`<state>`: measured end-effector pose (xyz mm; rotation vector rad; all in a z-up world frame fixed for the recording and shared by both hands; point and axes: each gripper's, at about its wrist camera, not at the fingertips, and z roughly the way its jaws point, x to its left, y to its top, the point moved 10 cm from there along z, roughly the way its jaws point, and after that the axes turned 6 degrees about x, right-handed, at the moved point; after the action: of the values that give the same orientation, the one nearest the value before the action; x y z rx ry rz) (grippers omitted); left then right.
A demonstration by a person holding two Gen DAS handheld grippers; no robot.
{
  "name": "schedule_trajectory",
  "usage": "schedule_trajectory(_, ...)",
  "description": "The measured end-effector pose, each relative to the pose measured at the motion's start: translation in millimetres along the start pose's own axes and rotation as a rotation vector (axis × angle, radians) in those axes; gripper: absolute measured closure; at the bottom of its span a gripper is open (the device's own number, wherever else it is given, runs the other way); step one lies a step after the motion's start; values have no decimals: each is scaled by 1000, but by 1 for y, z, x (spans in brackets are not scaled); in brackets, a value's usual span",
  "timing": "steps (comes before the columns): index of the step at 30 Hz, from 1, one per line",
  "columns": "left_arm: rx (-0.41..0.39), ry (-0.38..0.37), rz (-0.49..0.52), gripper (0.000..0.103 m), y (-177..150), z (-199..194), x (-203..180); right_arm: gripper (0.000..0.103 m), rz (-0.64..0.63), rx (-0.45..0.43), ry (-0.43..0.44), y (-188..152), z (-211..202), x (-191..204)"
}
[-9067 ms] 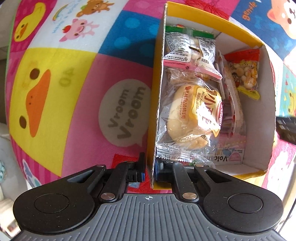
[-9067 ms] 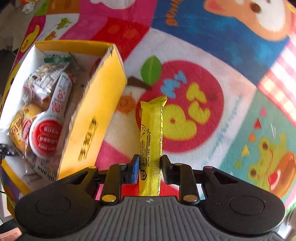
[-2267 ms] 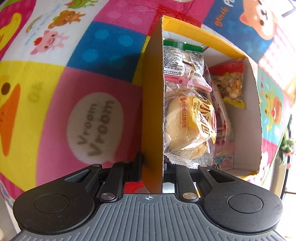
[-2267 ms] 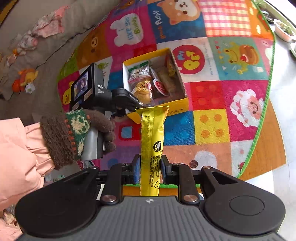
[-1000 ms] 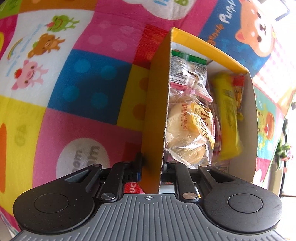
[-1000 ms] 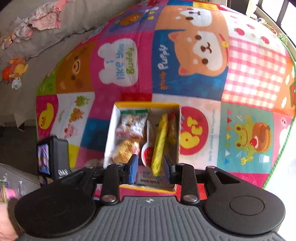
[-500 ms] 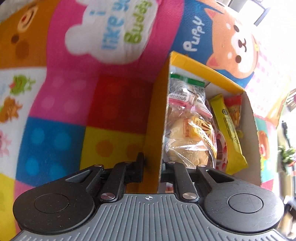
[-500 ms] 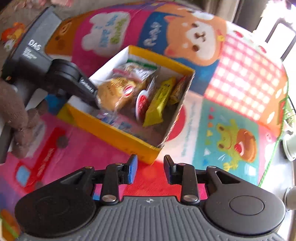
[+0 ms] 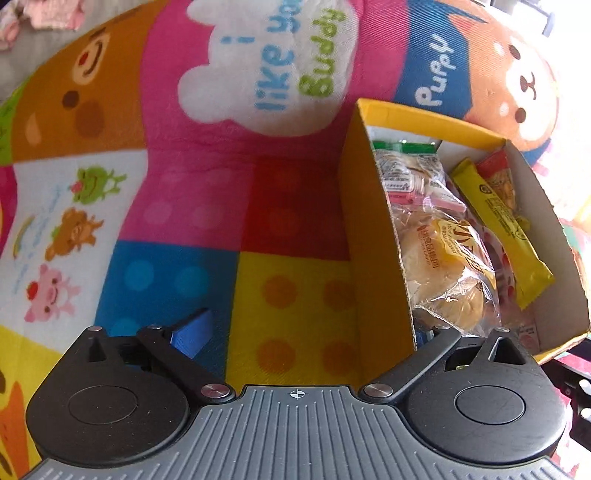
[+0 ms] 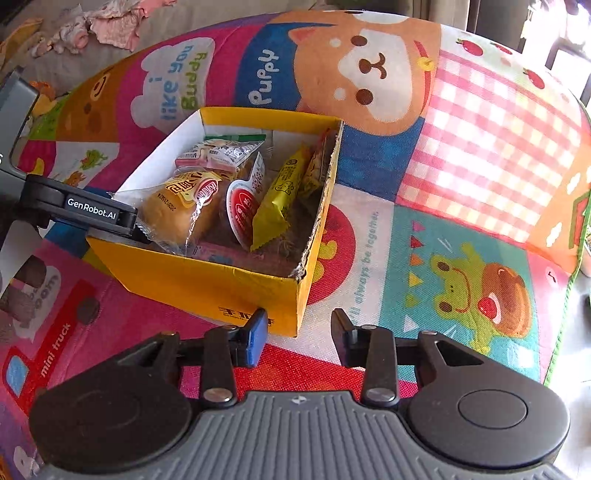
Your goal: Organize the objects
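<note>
Spread over the floor, one cartoon play mat (image 10: 461, 155), bearing one yellow box (image 10: 207, 280) with one yellow snack bar (image 10: 280, 192) leaning inside among several packets, apparently just dropped; left gripper (image 9: 306, 328) opening wide astride the box wall, pads clear; right gripper (image 10: 297, 332) opening, empty.

A bright patchwork play mat (image 10: 461, 155) covered the floor, printed with a puppy, a frog, a bear and a pink gingham square. Beyond its far edge lay grey carpet strewn with pink cloth scraps (image 10: 110, 26). Strong daylight washed in from the upper right.
</note>
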<state>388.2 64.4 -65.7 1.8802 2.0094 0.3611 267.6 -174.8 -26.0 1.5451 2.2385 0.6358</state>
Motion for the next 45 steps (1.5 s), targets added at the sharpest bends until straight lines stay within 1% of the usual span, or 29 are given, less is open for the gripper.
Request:
schedule_trajectory(4, -33, 37, 31, 1, 2, -2, -3, 66, -10, -20, -6, 0, 3, -3)
schedule_trajectory(5, -41, 47, 32, 2, -8, -10, -2, 66, -8, -24, -7, 1, 3, -3)
schedule_trajectory(8, -75, 57, 42, 2, -20, -38, -6, 65, 7, -29, -14, -3, 3, -4)
schedule_trajectory(9, -95, 59, 47, 2, -22, -45, -6, 59, 18, -33, -20, -6, 1, -6)
schedule_trajectory(10, -125, 59, 51, 3, -24, -55, -6, 47, 26, -46, -37, -8, -3, -8)
schedule_trajectory(12, -190, 52, 53, 3, -34, -75, -7, 33, 39, -83, -57, -10, -13, -12)
schedule_trajectory(15, -306, 21, 36, 3, -62, -111, -11, 30, 57, -110, -77, -27, -31, -14)
schedule_trajectory(16, -337, 6, 32, 3, -76, -124, -13, 27, 68, -115, -89, -37, -38, -14)
schedule_trajectory(17, -354, -4, 29, 3, -89, -134, -14, 24, 86, -120, -96, -49, -46, -14)
schedule_trajectory(18, -359, -14, 27, 3, -108, -143, -15, 16, 109, -127, -95, -61, -53, -12)
schedule_trajectory(21, -340, -53, 34, 3, -167, -161, -21, 2, 170, -132, -77, -105, -70, 0)
schedule_trajectory(23, -309, -70, 47, 3, -210, -164, -26, 1, 179, -111, -81, -138, -73, 14)
schedule_trajectory(25, -246, -73, 48, 3, -243, -148, -28, 0, 179, -84, -82, -164, -73, 29)
schedule_trajectory(27, -191, -46, 36, 3, -269, -134, -32, 0, 164, -65, -78, -183, -69, 41)
schedule_trajectory(28, -206, -13, 42, 3, -276, -131, -34, 0, 156, -52, -87, -191, -65, 44)
schedule_trajectory(29, -250, 31, 67, 3, -280, -131, -39, 0, 150, -34, -109, -197, -59, 44)
schedule_trajectory(31, -274, 68, 79, 2, -281, -131, -47, 0, 175, -61, -112, -201, -56, 40)
schedule_trajectory(34, -317, 78, 61, 2, -283, -131, -54, 0, 183, -80, -70, -203, -53, 36)
schedule_trajectory(37, -358, 97, 33, 2, -284, -132, -57, 0, 151, -159, -44, -202, -52, 32)
schedule_trajectory(39, -382, 110, 29, 2, -283, -127, -59, 0, 150, -195, -46, -200, -51, 30)
schedule_trajectory(42, -380, 109, 28, 2, -280, -124, -61, 0, 162, -249, -67, -195, -48, 27)
schedule_trajectory(45, -380, 105, 26, 2, -279, -124, -60, 0, 177, -272, -83, -193, -47, 26)
